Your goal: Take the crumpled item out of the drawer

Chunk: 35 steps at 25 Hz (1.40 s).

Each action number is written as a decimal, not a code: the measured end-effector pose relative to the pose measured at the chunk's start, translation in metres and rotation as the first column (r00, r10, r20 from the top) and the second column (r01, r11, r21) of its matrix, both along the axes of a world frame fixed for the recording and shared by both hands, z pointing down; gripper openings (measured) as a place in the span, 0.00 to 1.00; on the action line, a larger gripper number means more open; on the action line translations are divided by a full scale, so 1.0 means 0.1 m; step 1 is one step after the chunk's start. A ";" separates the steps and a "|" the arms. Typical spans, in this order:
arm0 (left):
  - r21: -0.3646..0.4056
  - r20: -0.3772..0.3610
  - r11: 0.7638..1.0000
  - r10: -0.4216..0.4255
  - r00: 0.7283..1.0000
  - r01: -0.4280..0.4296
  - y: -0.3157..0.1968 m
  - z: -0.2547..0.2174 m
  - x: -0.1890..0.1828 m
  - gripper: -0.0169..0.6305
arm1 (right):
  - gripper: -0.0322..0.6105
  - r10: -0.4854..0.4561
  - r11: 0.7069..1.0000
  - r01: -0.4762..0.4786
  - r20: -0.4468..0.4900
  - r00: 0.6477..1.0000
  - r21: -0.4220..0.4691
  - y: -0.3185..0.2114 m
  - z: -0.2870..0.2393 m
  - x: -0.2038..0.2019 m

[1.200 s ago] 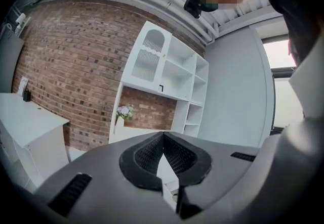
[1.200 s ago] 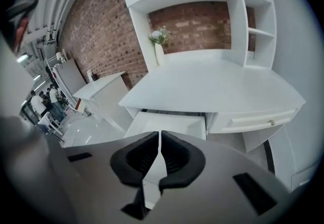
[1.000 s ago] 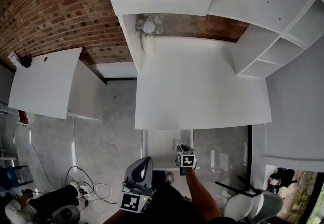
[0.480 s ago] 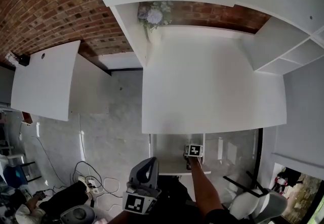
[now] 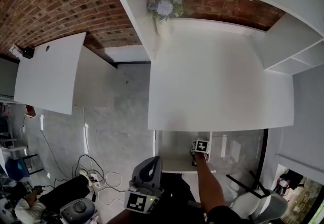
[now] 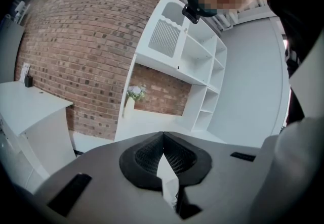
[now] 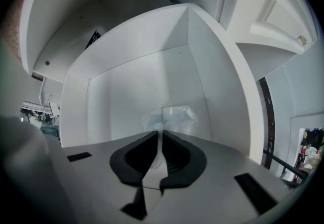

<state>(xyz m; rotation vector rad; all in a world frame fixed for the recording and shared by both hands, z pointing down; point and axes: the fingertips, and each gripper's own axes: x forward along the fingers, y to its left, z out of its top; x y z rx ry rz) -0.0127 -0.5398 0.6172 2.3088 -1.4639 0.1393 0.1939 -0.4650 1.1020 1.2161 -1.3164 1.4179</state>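
Two grippers in our hands. Right gripper (image 7: pixel 162 134) reaches into open white drawer (image 7: pixel 147 76), jaws closing on crumpled clear plastic (image 7: pixel 173 117), thin fold pinched between them. Plastic lies on drawer floor near side wall. Left gripper (image 6: pixel 162 134) clenched, jaws together, kept low, apart from drawer.

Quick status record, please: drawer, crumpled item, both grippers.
drawer: open, under the white desk's front edge
crumpled item: clear, inside the drawer
right gripper: reaching into the drawer, jaws closing with the crumpled item between them
left gripper: outside the drawer, jaws together on a white scrap
removal: not yet done
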 end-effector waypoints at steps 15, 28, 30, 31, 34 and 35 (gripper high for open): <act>0.120 -0.041 0.992 -0.023 0.999 0.028 1.02 -0.82 0.07 0.06 | 0.08 -0.040 0.953 0.001 0.123 0.992 0.302 -0.01 -1.53 -0.21; 0.250 -0.009 0.967 -0.059 0.998 0.060 2.34 -1.44 -0.09 0.06 | 0.08 -0.230 0.577 0.050 0.104 0.968 0.815 0.79 -4.22 -0.43; 0.266 -0.014 0.962 -0.055 0.998 0.056 2.38 -1.51 -0.14 0.06 | 0.08 -0.241 0.523 0.076 0.062 0.968 0.849 0.94 -4.53 -0.46; 0.270 -0.020 0.961 -0.054 0.998 0.057 2.39 -1.52 -0.17 0.06 | 0.08 -0.243 0.499 0.088 0.042 0.969 0.862 1.00 -4.67 -0.47; 0.270 -0.020 0.962 -0.049 0.999 0.053 2.40 -1.52 -0.23 0.06 | 0.08 -0.232 0.443 0.096 0.010 0.973 0.892 1.19 -5.04 -0.51; 0.270 -0.009 0.962 -0.044 0.999 0.045 2.41 -1.51 -0.25 0.06 | 0.08 -0.225 0.427 0.095 0.004 0.974 0.899 1.26 -5.15 -0.53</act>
